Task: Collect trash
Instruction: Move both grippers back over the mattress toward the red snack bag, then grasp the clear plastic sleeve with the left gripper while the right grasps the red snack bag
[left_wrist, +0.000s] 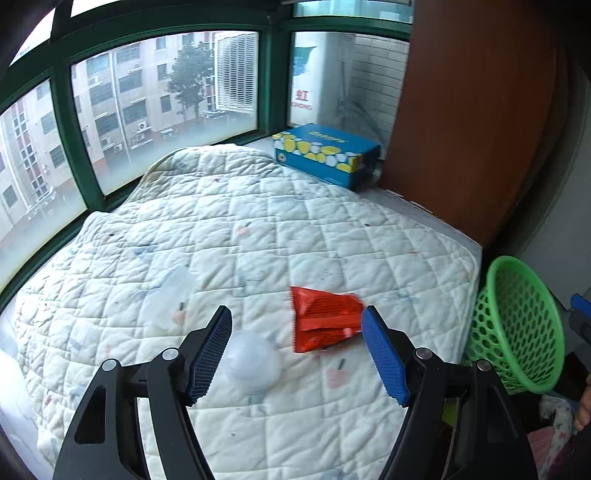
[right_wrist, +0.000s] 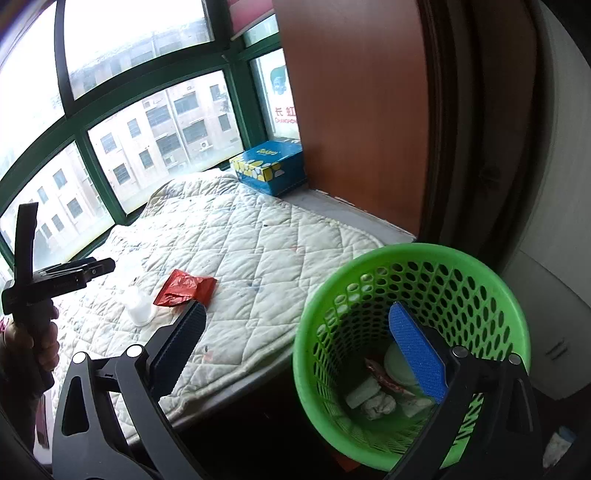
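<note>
A red snack wrapper (left_wrist: 323, 317) lies on the white quilted pad (left_wrist: 240, 221), with a small white plastic cup (left_wrist: 251, 360) and a clear plastic wrapper (left_wrist: 168, 299) to its left. My left gripper (left_wrist: 297, 341) is open and empty just above the cup and red wrapper. My right gripper (right_wrist: 295, 332) is open and empty; one finger (right_wrist: 415, 350) hangs over the green mesh basket (right_wrist: 480, 280), which holds several pieces of trash. The red wrapper (right_wrist: 184, 288), the cup (right_wrist: 138, 306) and the left gripper (right_wrist: 59, 280) also show in the right wrist view.
A blue tissue box (left_wrist: 325, 155) stands at the pad's far corner by the window (left_wrist: 147, 110). A brown wooden panel (left_wrist: 472, 110) rises at the right. The green basket (left_wrist: 517, 325) sits off the pad's right edge.
</note>
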